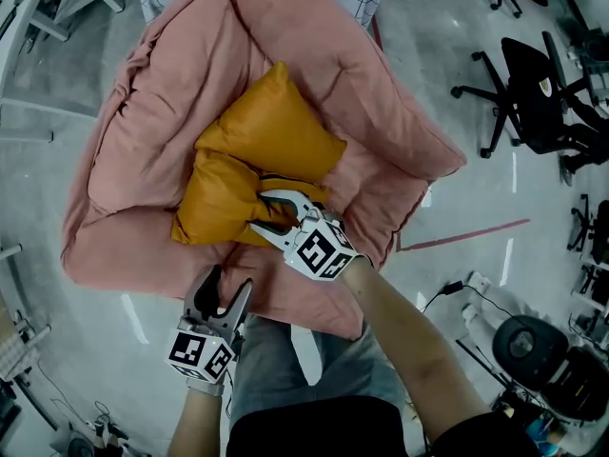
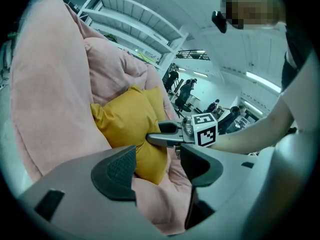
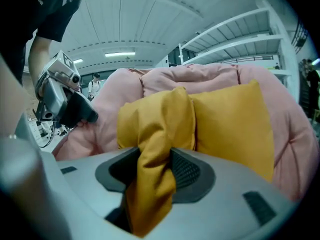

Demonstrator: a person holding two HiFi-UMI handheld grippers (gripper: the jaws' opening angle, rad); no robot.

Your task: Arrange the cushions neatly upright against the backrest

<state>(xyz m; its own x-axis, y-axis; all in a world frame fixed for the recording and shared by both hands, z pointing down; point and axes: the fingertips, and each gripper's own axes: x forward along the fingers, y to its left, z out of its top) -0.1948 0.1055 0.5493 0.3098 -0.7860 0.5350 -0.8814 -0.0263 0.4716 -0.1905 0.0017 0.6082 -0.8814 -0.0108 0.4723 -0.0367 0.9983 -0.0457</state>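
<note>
As the pink sofa [image 1: 143, 160] holds two yellow cushions [image 1: 271, 127] in its seat, both likely soft and light, grip at a bunched corner. The right gripper [image 1: 266, 214] clamps a fold of the nearer cushion [image 1: 214, 208]; the left gripper [image 1: 228, 282] stands open and empty at the sofa's front.

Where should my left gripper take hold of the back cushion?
Probably the far corner of the back cushion, coming from the left. That corner juts clear over the pink sofa; its near edge is tucked behind the front cushion that the right gripper holds.
</note>
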